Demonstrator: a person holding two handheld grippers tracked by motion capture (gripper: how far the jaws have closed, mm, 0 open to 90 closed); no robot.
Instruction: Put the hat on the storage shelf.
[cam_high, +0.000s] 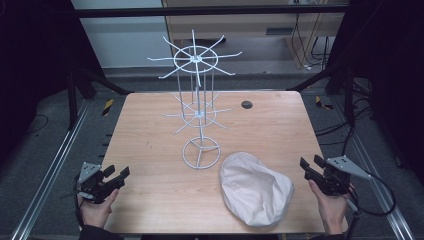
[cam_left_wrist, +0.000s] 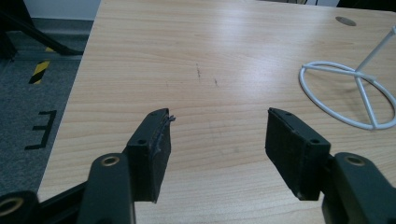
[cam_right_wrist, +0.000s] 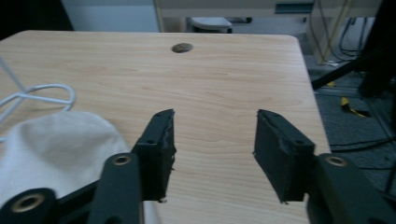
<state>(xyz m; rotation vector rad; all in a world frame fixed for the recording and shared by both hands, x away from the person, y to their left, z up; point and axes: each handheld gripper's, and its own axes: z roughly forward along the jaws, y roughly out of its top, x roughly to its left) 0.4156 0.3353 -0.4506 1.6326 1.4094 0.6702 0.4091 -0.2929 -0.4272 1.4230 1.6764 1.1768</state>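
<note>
Nearest the person, the left tool (cam_high: 118, 176) hovered at the surface's (cam_high: 150, 200) near-left corner, released and empty — the right tool (cam_high: 309, 166) matched it at the right edge, jaws likewise apart with nothing between them. Just beyond, the white cap (cam_high: 256, 189) lay slumped on the wood, near the right tool and just beside the wire stand's ring base (cam_high: 201, 152). Farther back the wire stand (cam_high: 196, 60) rose with its two tiers of hooks. The risk, I'd judge: a sweeping tool could clip that light stand and tip it. The right gripper view caught the cap's soft crown close up; the left gripper view showed the base ring instead — no cap.
</note>
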